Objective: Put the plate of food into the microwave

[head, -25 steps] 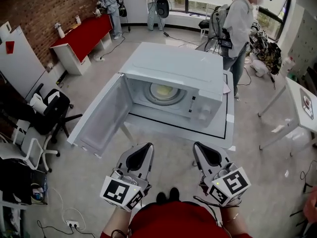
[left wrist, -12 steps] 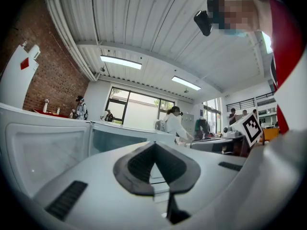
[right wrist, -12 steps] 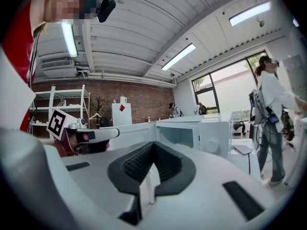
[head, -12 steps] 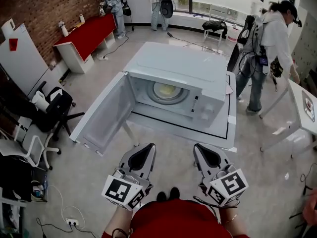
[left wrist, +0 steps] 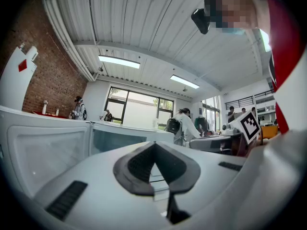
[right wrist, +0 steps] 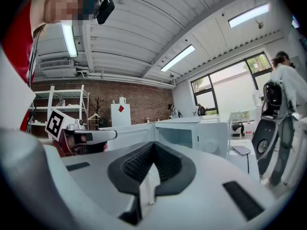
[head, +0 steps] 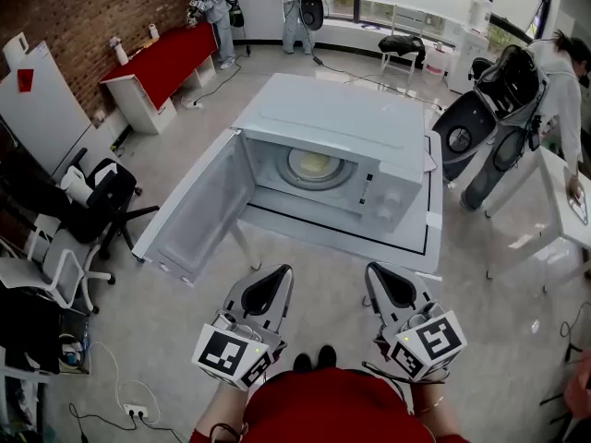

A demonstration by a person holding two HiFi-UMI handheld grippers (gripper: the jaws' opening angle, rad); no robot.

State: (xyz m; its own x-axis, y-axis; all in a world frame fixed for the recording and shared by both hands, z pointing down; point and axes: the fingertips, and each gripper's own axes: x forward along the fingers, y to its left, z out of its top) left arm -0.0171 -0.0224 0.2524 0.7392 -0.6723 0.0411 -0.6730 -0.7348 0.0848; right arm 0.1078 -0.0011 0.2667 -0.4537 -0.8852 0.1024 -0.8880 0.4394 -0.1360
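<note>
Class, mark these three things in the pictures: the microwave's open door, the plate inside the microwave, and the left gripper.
microwave door (head: 196,206): head view, middle of its inner panel.
plate (head: 314,167): head view, its yellowish centre.
left gripper (head: 280,271): head view, where its jaw tips meet.

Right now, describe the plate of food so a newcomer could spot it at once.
Find the square white table with a black border line in the middle of the room. The boxy white microwave stands on it, its door swung open to the left. Inside the cavity lies the round pale plate with yellowish food, the only thing in there.
</note>
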